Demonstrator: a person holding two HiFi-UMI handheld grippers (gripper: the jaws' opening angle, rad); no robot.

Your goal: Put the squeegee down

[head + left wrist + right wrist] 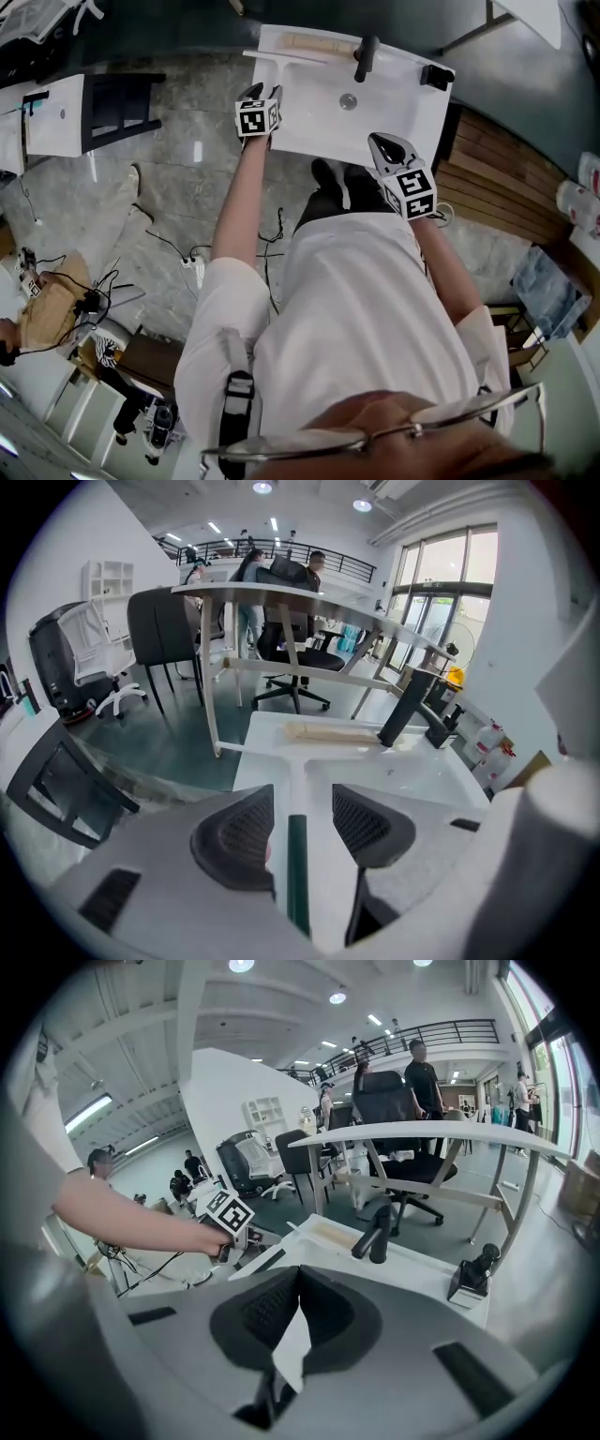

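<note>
Squeegee (297,855) lies on the left rim of the white sink (403,112), with the left jaws spread over it.

Head view: the left gripper (264,92) hangs over the sink's left edge and the right gripper (382,142) over its near rim; a black faucet (364,58) stands at the back. Left gripper view: the squeegee's green handle lies between the spread jaws, with neither pad pressing it. Right gripper view: the jaws are pressed together and hold nothing.
</note>
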